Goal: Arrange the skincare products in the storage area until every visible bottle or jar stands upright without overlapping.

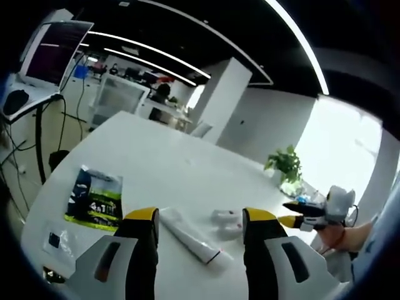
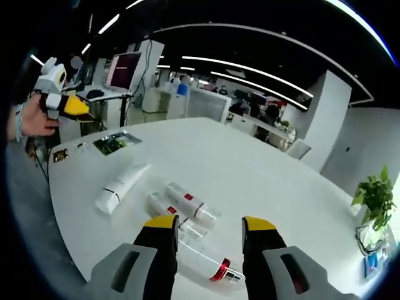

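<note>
A white tube (image 1: 190, 236) lies flat on the white table (image 1: 156, 150), between my left gripper's (image 1: 200, 219) open jaws and a little beyond them. Beside it a small clear bottle (image 1: 225, 222) lies on its side. My right gripper (image 1: 305, 215) comes in from the right, held by a hand. In the right gripper view, my right gripper (image 2: 210, 224) is open above three clear bottles lying down: one with a red label (image 2: 190, 203), one beside it (image 2: 159, 205), one with a red band (image 2: 209, 262) nearest. The tube (image 2: 122, 186) lies further left. My left gripper (image 2: 65, 103) hovers at the far left.
A dark green packet (image 1: 95, 197) and a small sachet (image 1: 53, 240) lie near the table's edge. A potted plant (image 1: 284, 162) stands at the far side. A monitor (image 1: 53, 50) on a stand rises beyond the table, with office desks behind.
</note>
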The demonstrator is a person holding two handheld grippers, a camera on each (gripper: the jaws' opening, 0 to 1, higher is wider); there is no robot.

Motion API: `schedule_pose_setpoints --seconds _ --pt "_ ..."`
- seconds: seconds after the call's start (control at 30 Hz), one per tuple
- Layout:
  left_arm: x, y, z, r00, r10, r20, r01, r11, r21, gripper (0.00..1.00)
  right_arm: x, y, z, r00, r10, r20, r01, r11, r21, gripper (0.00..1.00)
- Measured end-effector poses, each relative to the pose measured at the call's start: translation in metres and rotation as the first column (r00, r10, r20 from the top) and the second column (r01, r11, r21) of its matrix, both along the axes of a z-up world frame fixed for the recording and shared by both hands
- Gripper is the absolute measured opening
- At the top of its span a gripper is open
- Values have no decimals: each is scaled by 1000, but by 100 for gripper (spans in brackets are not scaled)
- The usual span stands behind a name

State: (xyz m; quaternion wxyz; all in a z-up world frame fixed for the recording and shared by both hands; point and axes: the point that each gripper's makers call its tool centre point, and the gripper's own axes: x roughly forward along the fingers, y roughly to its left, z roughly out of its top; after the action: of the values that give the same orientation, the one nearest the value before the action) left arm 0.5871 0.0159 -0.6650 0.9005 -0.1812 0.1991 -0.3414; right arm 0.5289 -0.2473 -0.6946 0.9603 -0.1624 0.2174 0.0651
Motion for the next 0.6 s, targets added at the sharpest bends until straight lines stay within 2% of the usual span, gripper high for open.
schedule_pose_setpoints --seconds 0.23,0.53,0.6 --pt "-2 -1 -2 1000 -9 10 9 999 31 49 -2 -5 2 1000 -23 4 22 999 48 37" --pt "1 2 -2 1000 2 15 -3 999 35 49 -1 -13 8 998 -54 24 52 996 72 37" --pt "2 4 -1 999 15 29 -16 999 47 50 -1 -17 10 997 -75 31 72 992 100 37"
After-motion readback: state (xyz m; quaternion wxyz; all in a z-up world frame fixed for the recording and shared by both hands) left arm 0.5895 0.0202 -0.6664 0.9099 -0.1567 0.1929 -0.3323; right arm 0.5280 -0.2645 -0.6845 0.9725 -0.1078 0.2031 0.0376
